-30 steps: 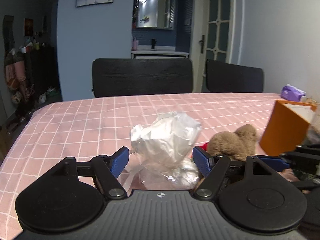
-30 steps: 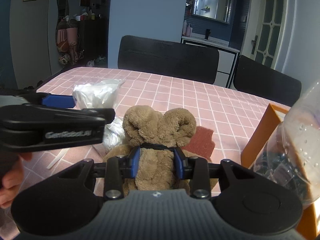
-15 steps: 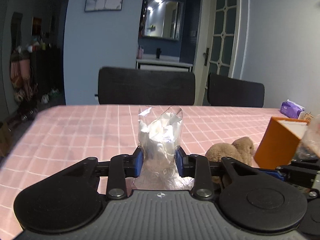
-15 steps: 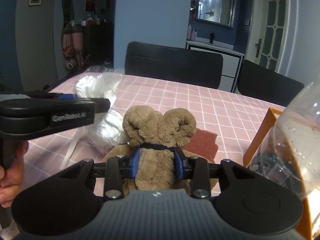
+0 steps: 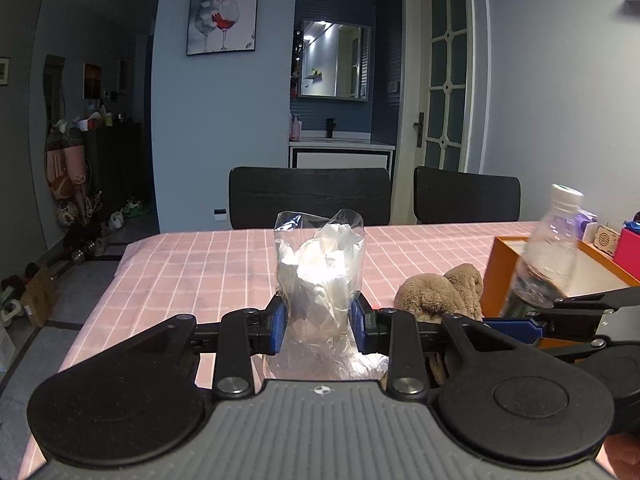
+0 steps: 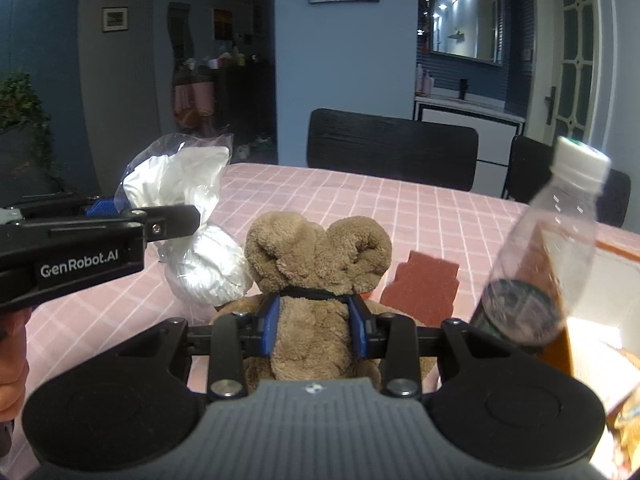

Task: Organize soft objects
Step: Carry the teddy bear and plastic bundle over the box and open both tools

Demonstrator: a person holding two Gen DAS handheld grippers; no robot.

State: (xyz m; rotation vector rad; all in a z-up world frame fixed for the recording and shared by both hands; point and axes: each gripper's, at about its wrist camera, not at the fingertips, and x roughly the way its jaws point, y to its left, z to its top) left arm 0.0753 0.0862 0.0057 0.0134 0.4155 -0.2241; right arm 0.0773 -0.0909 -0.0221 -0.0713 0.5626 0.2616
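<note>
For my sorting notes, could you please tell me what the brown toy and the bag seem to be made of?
The brown toy looks like matte plush fabric: fuzzy, curled pile. The bag seems thin, glossy clear plastic film, creased and see-through, stuffed with something crumpled and white, perhaps paper or tissue.

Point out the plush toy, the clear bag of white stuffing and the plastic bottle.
plush toy (image 6: 316,256), right wrist view, on its head.
clear bag of white stuffing (image 5: 322,268), left wrist view, on its white filling.
plastic bottle (image 6: 548,240), right wrist view, on its clear body.
</note>
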